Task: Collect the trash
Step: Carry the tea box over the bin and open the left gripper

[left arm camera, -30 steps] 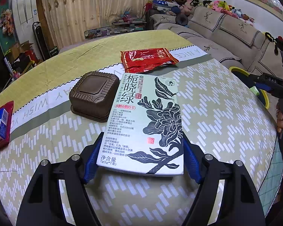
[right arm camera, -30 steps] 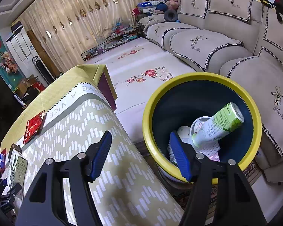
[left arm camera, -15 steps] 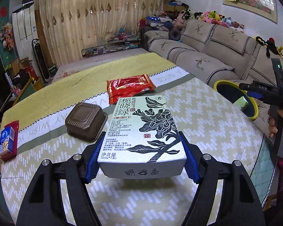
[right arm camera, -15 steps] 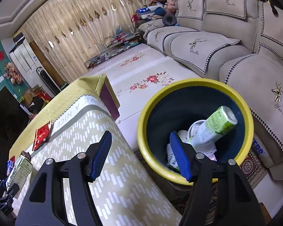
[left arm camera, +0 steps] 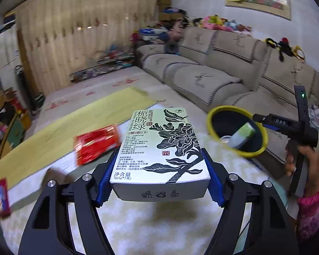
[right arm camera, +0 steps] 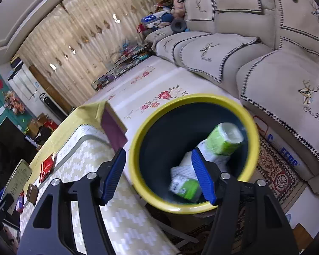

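Observation:
My left gripper (left arm camera: 157, 178) is shut on a pale green tea box (left arm camera: 159, 148) with black flower print, held in the air above the table and facing the bin. The yellow-rimmed dark bin (left arm camera: 237, 136) stands off the table's right edge; it holds a green bottle (right arm camera: 224, 138) and white and green wrappers (right arm camera: 185, 182). My right gripper (right arm camera: 159, 174) is open and empty, hovering over the bin's near rim (right arm camera: 136, 148). The tea box also shows far left in the right wrist view (right arm camera: 19, 180).
On the patterned tablecloth (left arm camera: 138, 223) lie a red packet (left arm camera: 95, 143) and a red-blue pack (left arm camera: 1, 195) at the left edge. A brown box (right arm camera: 32, 193) shows in the right wrist view. A beige sofa (left arm camera: 234, 63) runs behind the bin.
My left gripper has lifted the tea box off the table and swung it right toward the bin. My right gripper has shifted slightly over the bin and stayed open.

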A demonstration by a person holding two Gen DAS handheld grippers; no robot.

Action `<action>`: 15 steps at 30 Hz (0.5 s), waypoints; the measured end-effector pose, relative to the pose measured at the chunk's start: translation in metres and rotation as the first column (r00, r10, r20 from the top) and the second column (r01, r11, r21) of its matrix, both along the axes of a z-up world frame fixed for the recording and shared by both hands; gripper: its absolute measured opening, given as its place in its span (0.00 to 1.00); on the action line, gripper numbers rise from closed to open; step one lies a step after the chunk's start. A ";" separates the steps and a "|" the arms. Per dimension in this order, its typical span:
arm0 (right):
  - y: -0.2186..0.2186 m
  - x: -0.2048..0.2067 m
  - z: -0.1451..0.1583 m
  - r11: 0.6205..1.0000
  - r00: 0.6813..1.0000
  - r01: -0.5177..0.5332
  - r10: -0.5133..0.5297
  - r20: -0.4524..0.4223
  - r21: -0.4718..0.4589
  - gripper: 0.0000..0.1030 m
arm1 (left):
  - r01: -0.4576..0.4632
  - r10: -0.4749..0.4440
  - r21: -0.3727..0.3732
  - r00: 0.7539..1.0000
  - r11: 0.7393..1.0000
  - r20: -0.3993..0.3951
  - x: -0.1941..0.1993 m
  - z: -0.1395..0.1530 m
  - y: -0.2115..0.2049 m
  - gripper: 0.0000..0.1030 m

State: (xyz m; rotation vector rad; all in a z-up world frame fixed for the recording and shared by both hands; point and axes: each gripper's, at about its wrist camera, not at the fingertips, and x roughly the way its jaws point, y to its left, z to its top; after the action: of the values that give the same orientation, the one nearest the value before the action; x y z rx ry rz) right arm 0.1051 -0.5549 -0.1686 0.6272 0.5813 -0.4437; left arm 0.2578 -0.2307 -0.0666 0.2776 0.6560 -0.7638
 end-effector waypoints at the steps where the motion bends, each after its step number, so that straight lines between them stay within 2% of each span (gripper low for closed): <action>1: -0.005 -0.004 0.000 1.000 1.000 0.010 -0.010 0.001 0.002 0.59 | 0.031 -0.031 -0.002 0.999 1.000 -0.007 0.001 0.002 -0.017 0.70; 8: -0.039 -0.047 0.001 0.994 0.995 0.103 -0.103 -0.010 -0.019 0.59 | 0.184 -0.183 0.016 0.982 0.983 -0.038 0.004 -0.003 -0.128 0.70; 15: -0.060 -0.066 -0.002 0.990 0.989 0.140 -0.141 -0.037 -0.024 0.59 | 0.258 -0.253 0.031 0.962 0.966 -0.101 0.007 -0.025 -0.233 0.70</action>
State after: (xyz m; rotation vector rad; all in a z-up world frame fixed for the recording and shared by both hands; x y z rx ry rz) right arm 0.0392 -0.6149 -0.1709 0.6427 0.5705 -0.5945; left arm 0.2645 -0.4633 -0.0920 0.3723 0.7369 -1.0162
